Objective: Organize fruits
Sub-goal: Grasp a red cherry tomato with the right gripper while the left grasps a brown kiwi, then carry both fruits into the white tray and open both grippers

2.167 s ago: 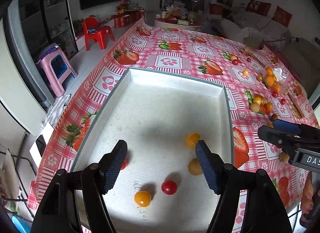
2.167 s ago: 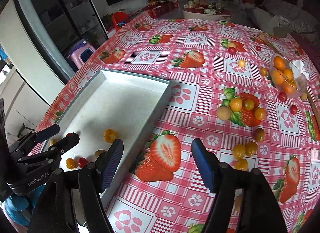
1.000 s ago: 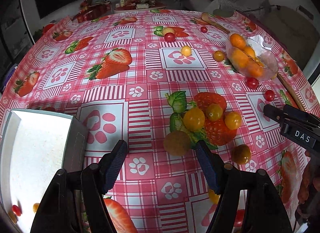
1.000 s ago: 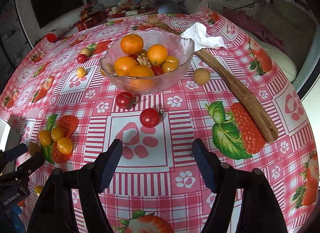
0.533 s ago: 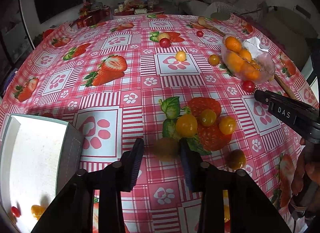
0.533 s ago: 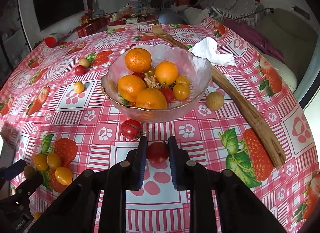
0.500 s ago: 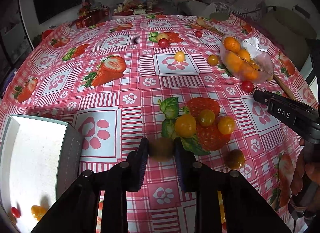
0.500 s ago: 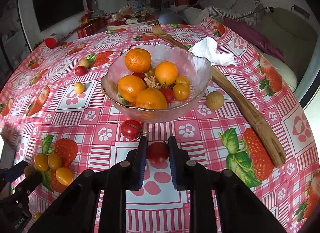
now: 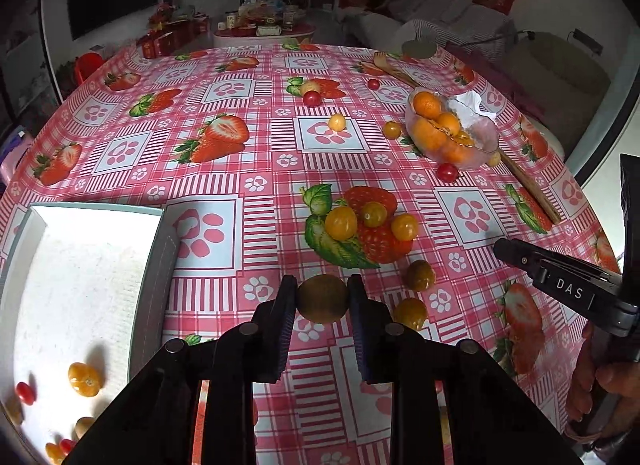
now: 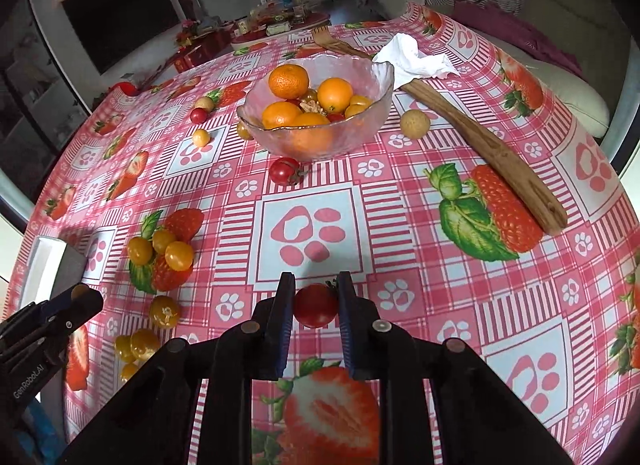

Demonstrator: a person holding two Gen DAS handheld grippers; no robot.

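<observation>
My left gripper (image 9: 322, 301) is shut on a round brown fruit (image 9: 322, 299) and holds it above the tablecloth, right of the white tray (image 9: 158, 253). The tray holds several small tomatoes, such as a yellow one (image 9: 83, 379). My right gripper (image 10: 315, 303) is shut on a red cherry tomato (image 10: 315, 305) above the cloth, in front of the glass bowl (image 10: 360, 113) of oranges. Three yellow tomatoes (image 9: 372, 221) lie clustered mid-table, also in the right wrist view (image 10: 164, 249). The right gripper shows at the right edge of the left wrist view (image 9: 560, 285).
Loose fruits lie around: a red tomato (image 10: 285, 171) by the bowl, a tan round fruit (image 10: 415, 124), yellow ones (image 10: 164, 311) near the front. A long wooden utensil (image 10: 480, 149) and a white tissue (image 10: 412, 55) lie right of the bowl. The table edge curves close on the right.
Both grippers have lifted and drawn back with their fruits held; the brown fruit and the red tomato have come up off the cloth. Before that, both closed from open.
</observation>
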